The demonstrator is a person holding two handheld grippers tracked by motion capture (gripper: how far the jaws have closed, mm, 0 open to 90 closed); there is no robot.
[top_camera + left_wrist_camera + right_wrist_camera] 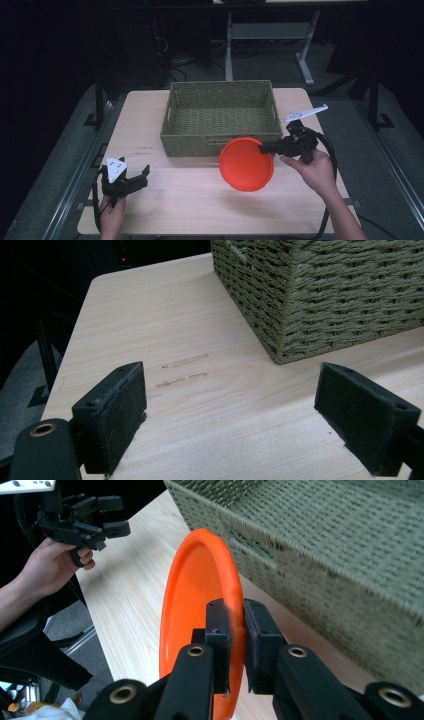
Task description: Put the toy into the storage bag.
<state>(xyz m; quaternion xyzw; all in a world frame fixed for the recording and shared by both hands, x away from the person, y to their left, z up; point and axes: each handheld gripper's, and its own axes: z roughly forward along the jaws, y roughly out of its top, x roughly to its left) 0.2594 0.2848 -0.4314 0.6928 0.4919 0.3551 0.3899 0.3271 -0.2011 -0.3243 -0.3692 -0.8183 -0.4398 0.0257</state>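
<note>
High view: the right gripper (263, 147) is pinching the rim of an orange plate (246, 165), its jaws clamped on the plate's right edge. The plate is hanging tilted above the table (150, 125), just in front of the basket (220, 145), and its upper edge is overlapping the basket's near right corner. The right hand (311, 170) is gripping the tool from below, and a cable is trailing down past the wrist. The left gripper (146, 176) is resting low over the near left part of the table, well apart from the plate, with its jaws standing apart and nothing between them. The left hand (112, 212) is holding it from the table's near edge.

Left gripper view: the two black pads are sitting wide apart over bare wood, gripping nothing. The basket's woven corner (300, 305) is rising ahead and to the right, and faint marks are showing on the table (150, 315) between the pads and the basket.

Right gripper view: the jaws are pressing together on the plate's rim (200, 595), one pad on each face, so the plate is standing almost edge-on. The basket's wall (325, 555) is running close beside the plate on the right. Farther off at upper left, the other hand (47, 562) is holding the left gripper (112, 515), jaws parted.
</note>
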